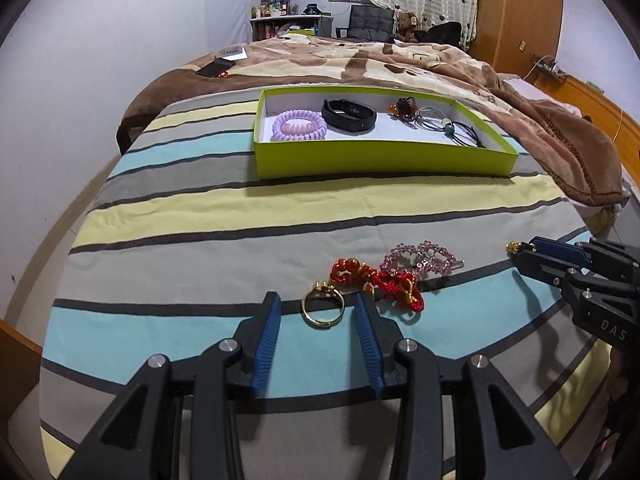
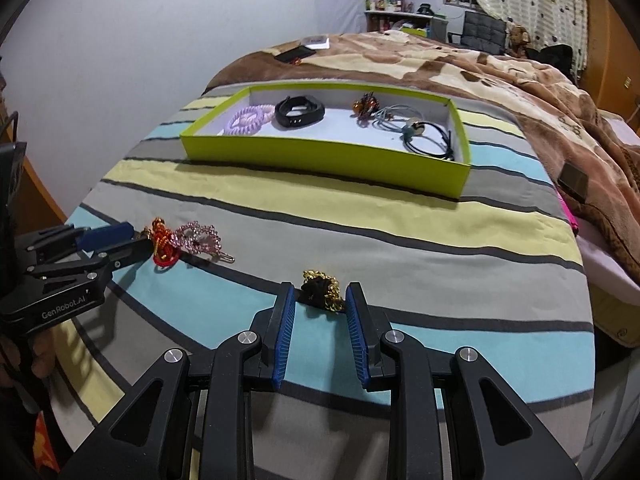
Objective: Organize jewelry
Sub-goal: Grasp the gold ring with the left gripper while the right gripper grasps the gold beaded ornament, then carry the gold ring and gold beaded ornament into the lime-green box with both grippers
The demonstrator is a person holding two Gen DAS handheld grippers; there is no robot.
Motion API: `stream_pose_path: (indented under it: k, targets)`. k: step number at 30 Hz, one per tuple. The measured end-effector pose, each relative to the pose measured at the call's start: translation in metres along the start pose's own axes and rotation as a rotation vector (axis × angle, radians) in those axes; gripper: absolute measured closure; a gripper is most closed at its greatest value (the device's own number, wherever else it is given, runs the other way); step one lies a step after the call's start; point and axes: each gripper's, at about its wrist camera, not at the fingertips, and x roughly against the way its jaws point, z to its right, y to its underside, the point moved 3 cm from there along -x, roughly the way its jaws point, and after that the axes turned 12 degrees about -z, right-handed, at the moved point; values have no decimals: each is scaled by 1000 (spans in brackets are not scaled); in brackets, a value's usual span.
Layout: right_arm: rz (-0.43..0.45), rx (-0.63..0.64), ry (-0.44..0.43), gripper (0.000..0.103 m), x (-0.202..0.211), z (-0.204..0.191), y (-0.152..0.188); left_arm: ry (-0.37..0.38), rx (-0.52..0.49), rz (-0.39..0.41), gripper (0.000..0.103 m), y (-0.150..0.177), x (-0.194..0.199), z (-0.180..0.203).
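Observation:
My left gripper [image 1: 318, 302] is open low over the striped sheet. A gold ring [image 1: 323, 309] lies between its fingertips, clear of both blue pads. Just beyond lie a red knotted bracelet [image 1: 378, 282] and a pink beaded hair clip [image 1: 420, 258]. My right gripper [image 2: 320, 294] stands open around a black and gold chain piece [image 2: 323, 290] that rests on the sheet between its tips. Farther back, a green box [image 1: 384, 160] holds a purple coil tie [image 1: 298, 125], a black band [image 1: 349, 114], an amber beaded piece [image 1: 404, 106] and hair ties [image 1: 452, 126].
A brown plush blanket [image 1: 400, 60] covers the bed behind and to the right of the box. On it lie a phone [image 1: 216, 67] and a white card [image 1: 234, 53]. A small dark object [image 2: 574, 180] sits at the blanket's edge. The bed ends at the left wall.

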Motion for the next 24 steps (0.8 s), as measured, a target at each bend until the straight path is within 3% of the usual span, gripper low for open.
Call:
stream_pose_path:
  k: [2,6,9,24]
  targets:
    - [-13,4,-3,76,-3,0,-1,-7,-5,0,64,-1,-1,0]
    - [-17,15,1,76,-5,-1,-2,-10,-7,2,79,-1,0,0]
    - [-15,16,9,86,-5,-2,-2,-10,-8,3,79,0,1,0]
    - [29,-19,-25,86,10,1,10,27,-12,31,80,10,15,4]
